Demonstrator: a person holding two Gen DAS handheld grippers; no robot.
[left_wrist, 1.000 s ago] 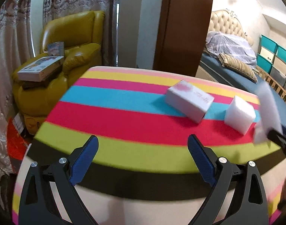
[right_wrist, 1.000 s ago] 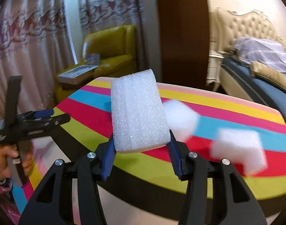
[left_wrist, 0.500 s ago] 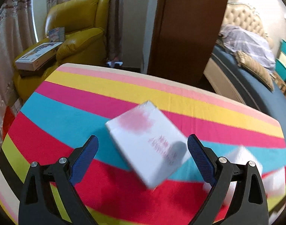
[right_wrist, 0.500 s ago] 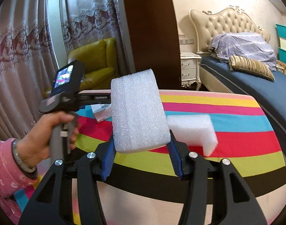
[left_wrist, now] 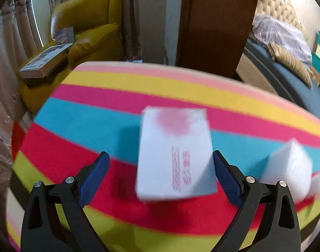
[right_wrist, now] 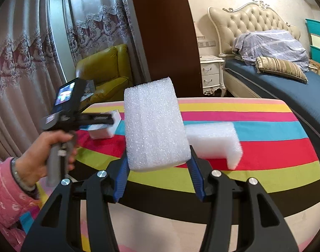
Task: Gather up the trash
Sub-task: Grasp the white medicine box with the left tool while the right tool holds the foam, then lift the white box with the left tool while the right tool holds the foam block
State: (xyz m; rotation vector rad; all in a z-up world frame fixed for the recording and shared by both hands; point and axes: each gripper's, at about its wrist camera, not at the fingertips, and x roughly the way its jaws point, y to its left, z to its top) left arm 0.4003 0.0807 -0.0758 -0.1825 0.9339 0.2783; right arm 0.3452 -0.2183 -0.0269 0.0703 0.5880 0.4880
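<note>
Your right hand-held gripper (right_wrist: pixel 157 168) is clamped on a white foam block (right_wrist: pixel 154 126), which stands up between the blue pads with both pressing its lower sides. Just past it to the right, an L-shaped foam piece (right_wrist: pixel 214 141) lies on the striped desk (right_wrist: pixel 265 157), apart from the held block. Beyond that piece the desk is bare out to its far and right edges, and the bed (right_wrist: pixel 286 88) sits close off the right edge. Ahead and left of this gripper your left hand (right_wrist: pixel 46 149) holds the other one over a white box (right_wrist: pixel 105 128).

Your left hand-held gripper (left_wrist: pixel 160 168) is spread wide. The box (left_wrist: pixel 174 151) lies on the desk between its fingers, nearer the right pad (left_wrist: pixel 225 176); whether that pad touches it is lost in blur. The left pad (left_wrist: pixel 94 172) is well clear of the box, with bare desk between them. To the right of this gripper, foam (left_wrist: pixel 290 166) rests close by on the desk. Ahead, the desk runs open to its far edge, with a yellow armchair (left_wrist: pixel 90 25) beyond the far-left corner and a brown door (left_wrist: pixel 216 25) straight past the far edge.
</note>
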